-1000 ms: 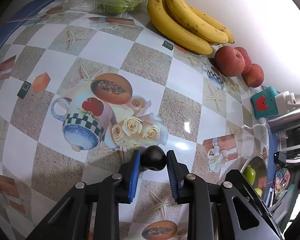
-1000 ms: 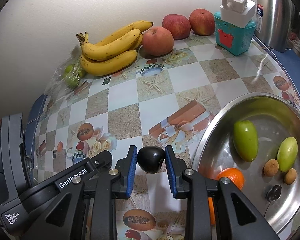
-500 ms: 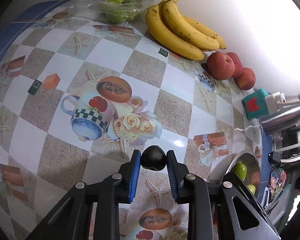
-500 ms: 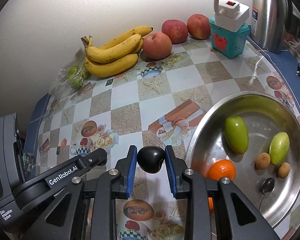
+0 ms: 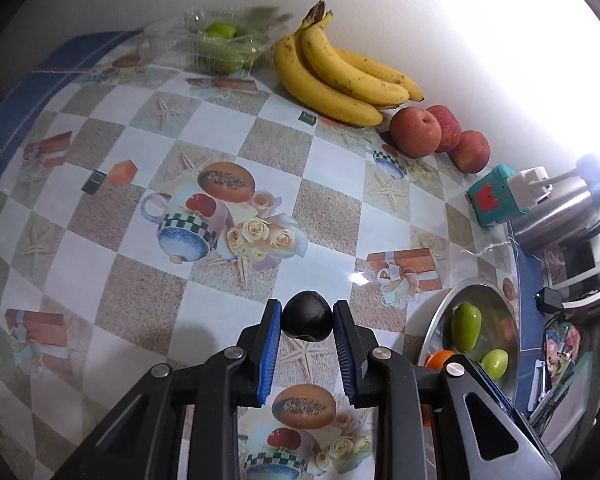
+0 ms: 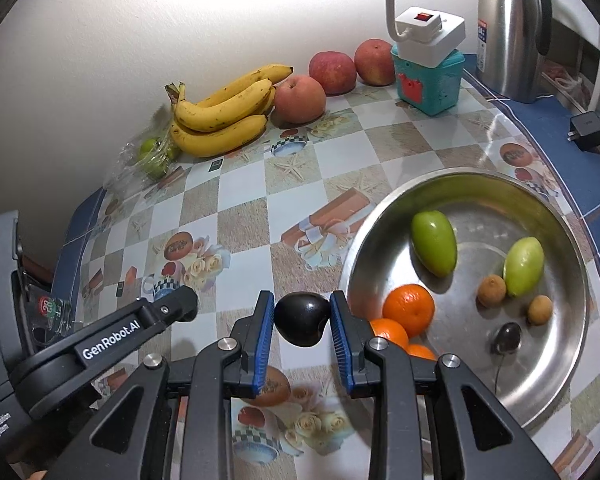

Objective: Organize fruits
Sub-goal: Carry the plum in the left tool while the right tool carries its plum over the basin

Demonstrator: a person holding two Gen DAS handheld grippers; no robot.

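Observation:
My left gripper (image 5: 307, 322) is shut on a small dark plum (image 5: 307, 317) and holds it above the tablecloth. My right gripper (image 6: 302, 322) is shut on another dark plum (image 6: 301, 319), just left of the steel bowl (image 6: 572, 368). The bowl holds two green fruits (image 6: 434, 248), oranges (image 6: 408, 311), small brown fruits (image 6: 491, 290) and a dark one (image 6: 508, 337). It also shows in the left wrist view (image 5: 436, 326). The left gripper body (image 6: 112, 340) appears at the right view's lower left.
Bananas (image 5: 340, 76), three apples (image 5: 414, 131) and a clear box of green fruit (image 5: 220, 46) line the wall. A teal box with a white power plug (image 6: 428, 68) and a steel kettle (image 6: 512, 28) stand at the back right. A black charger (image 6: 586, 130) lies on the blue cloth.
Both grippers have risen and pulled back with their plums still held, so more of the table and bowl shows in each view.

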